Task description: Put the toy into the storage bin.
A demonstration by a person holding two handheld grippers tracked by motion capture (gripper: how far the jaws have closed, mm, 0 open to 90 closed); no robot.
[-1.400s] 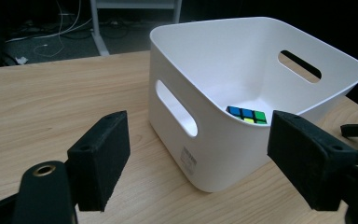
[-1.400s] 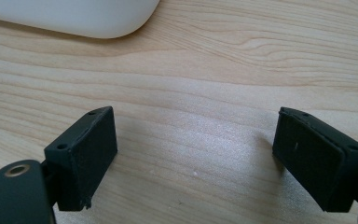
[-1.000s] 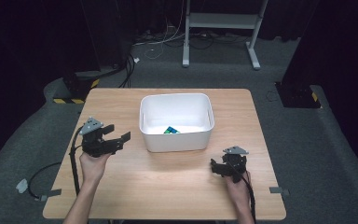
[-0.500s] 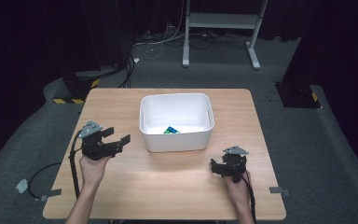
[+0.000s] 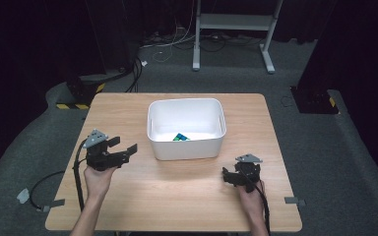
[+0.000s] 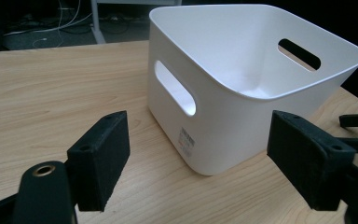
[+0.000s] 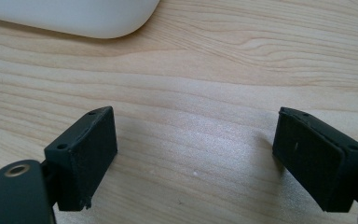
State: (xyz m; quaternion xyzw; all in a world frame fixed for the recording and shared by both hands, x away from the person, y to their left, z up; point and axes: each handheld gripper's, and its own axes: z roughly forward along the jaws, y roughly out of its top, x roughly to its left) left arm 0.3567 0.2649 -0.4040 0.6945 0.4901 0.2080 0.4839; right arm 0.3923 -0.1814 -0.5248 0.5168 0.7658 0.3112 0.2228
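Bin (image 5: 186, 147) – long axis crosswise – between parted grippers

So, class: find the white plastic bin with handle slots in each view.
High view: white plastic bin sits at table centre.
Left gripper view: upper right, beyond the jaws.
Right gripper view: its rounded bottom corner, top left.
Shared landmark: light wooden table.
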